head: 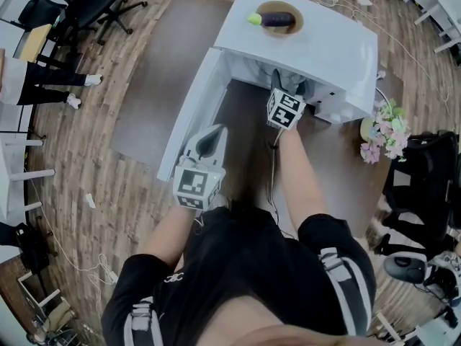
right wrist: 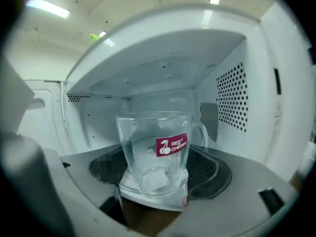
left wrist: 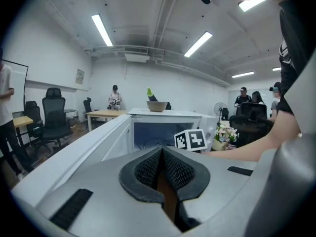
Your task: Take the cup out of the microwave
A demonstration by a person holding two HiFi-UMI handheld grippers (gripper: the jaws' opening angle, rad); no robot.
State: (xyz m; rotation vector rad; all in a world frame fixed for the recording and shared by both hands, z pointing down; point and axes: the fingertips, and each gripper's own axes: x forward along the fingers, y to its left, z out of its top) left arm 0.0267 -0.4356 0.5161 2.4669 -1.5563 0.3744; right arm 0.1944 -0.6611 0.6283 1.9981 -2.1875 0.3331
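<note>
A clear glass cup [right wrist: 155, 147] with a handle on its right and a red cherry label stands inside the white microwave [head: 317, 45], near the front of the cavity. My right gripper [right wrist: 155, 177] reaches into the cavity, and its black pads [right wrist: 210, 174] sit against the cup's two sides, shut on it. In the head view only its marker cube [head: 286, 110] shows at the microwave's mouth. The microwave door [head: 189, 117] hangs open to the left. My left gripper [head: 211, 139] hovers beside the door with its pads [left wrist: 148, 172] together and nothing between them.
A brown bowl [head: 268, 9] holding an eggplant [head: 277, 20] rests on top of the microwave. A flower pot [head: 385, 132] stands to its right, and bags [head: 425, 186] lie further right. Office chairs [head: 86, 2] and a person's legs [head: 43, 85] are at the far left.
</note>
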